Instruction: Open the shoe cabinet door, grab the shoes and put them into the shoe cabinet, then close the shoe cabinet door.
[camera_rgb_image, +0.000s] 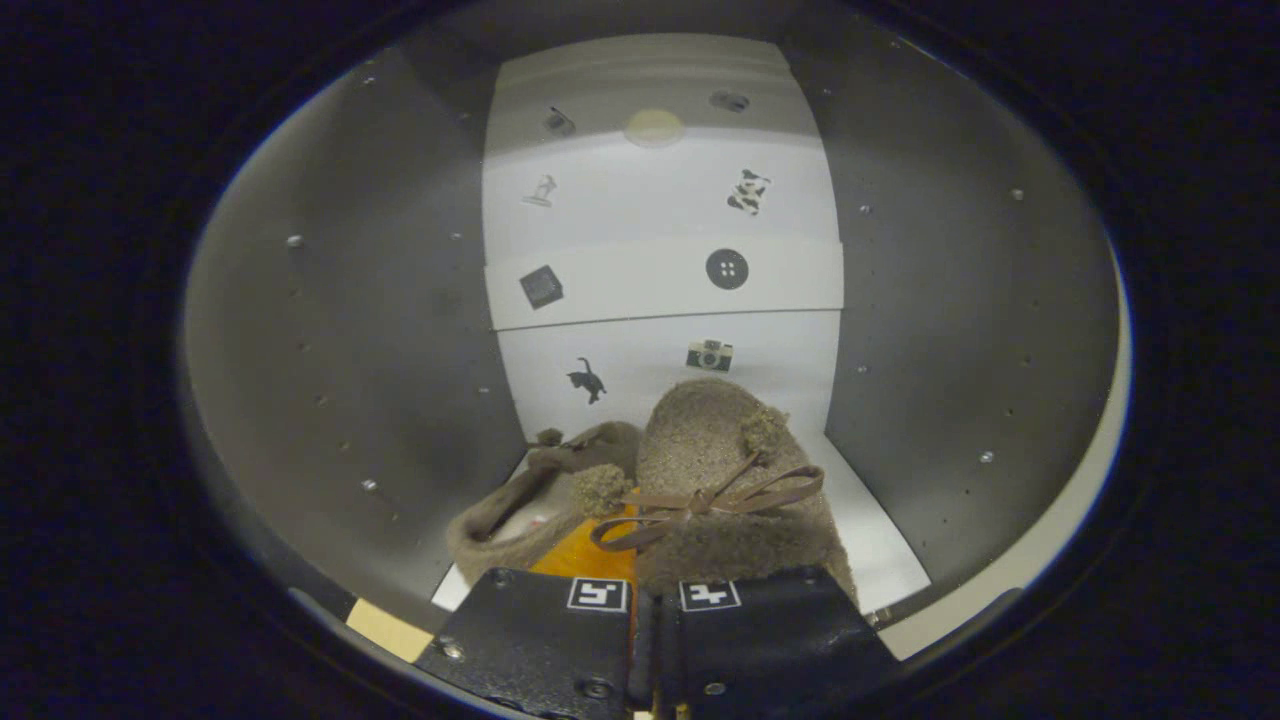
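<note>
Gripper inside the cabinet, jaws nearly pressed together, apparently pinching the right shoe at its collar, left shoe beside it on the cabinet floor

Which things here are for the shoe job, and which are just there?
For the job:
- fuzzy brown shoes, just ahead of the gripper, whose fingers are close together
- shoe cabinet, shoes inside

Just there:
- picture stickers on the back wall
</note>
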